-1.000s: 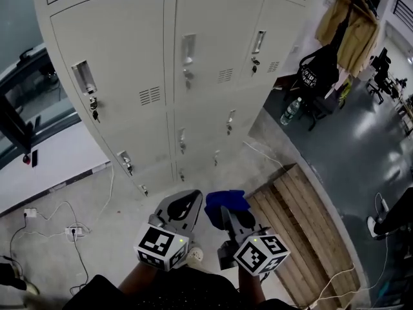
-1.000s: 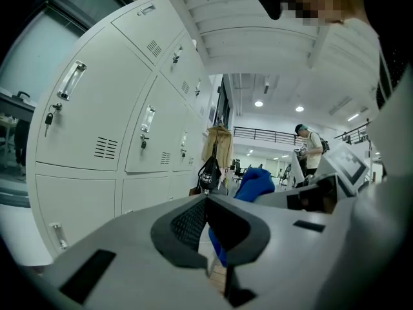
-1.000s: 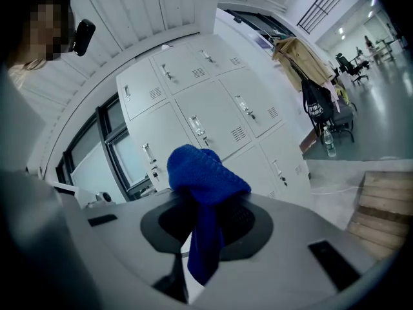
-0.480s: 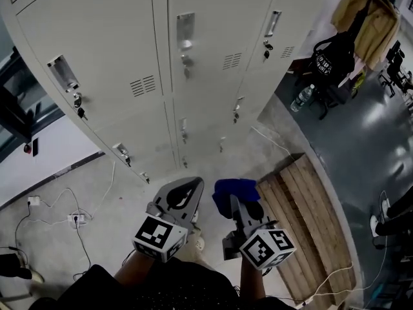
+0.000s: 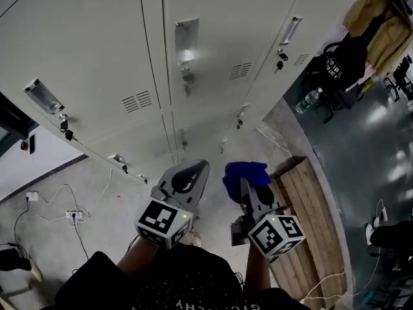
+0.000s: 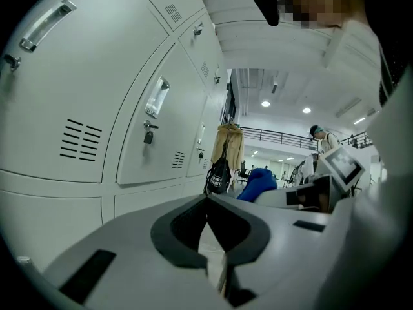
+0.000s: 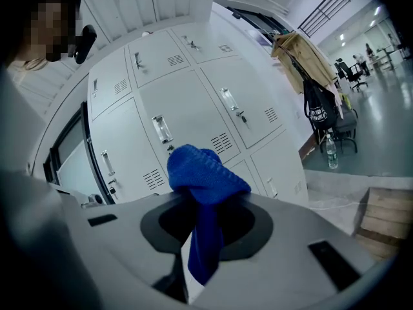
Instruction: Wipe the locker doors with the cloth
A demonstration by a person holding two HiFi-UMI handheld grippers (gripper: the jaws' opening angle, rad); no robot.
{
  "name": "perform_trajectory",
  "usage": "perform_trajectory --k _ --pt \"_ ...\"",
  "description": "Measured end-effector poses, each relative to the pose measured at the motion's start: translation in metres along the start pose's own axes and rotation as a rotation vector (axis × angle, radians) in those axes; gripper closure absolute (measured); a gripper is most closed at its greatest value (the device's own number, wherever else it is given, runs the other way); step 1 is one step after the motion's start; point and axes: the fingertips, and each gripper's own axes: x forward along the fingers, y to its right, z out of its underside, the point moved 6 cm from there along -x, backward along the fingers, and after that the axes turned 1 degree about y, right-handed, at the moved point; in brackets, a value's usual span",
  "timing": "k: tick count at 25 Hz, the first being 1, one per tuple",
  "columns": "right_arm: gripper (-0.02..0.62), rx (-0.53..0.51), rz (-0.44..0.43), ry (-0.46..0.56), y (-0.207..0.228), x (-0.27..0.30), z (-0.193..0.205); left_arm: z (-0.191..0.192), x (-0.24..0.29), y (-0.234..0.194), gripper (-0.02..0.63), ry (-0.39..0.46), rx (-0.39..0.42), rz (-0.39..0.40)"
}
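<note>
while lockers (image 5: 213, 50) loom, right gripper (image 5: 248, 185) clamps cloth (image 7: 205, 173).

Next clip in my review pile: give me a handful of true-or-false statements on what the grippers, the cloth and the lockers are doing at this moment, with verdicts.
1. The right gripper is shut on the blue cloth. True.
2. The left gripper holds a second cloth. False: its jaws are together with nothing between them.
3. The locker doors in view are all shut. True.
4. The blue cloth is spread flat against a locker door. False: it sits bunched at the right gripper's jaw tips, clear of the doors.
5. A wooden pallet lies on the floor to the person's left. False: it lies to the right, beyond the right gripper.
</note>
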Motion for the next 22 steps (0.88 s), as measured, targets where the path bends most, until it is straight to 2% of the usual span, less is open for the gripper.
perform_trajectory --k 5,10,14,19,22 --pt "0.517 -0.008 -0.049 -0.005 0.006 0.031 -0.011 -0.006 0.02 -0.012 0.597 0.01 0.017 -0.005" --pt "0.517 -0.023 -0.148 -0.059 0.004 0.069 0.0 0.013 0.031 -0.033 0.597 -0.023 -0.009 -0.051" --pt "0.517 -0.05 -0.236 -0.122 0.002 0.1 0.014 0.026 0.036 -0.052 0.597 -0.043 0.006 -0.117" --pt "0.517 -0.118 -0.346 -0.199 0.008 0.135 0.037 0.049 0.04 -0.072 0.597 -0.021 -0.087 -0.24" --pt "0.517 -0.13 -0.386 -0.227 0.02 0.154 0.053 0.062 0.044 -0.08 0.597 0.011 -0.095 -0.287"
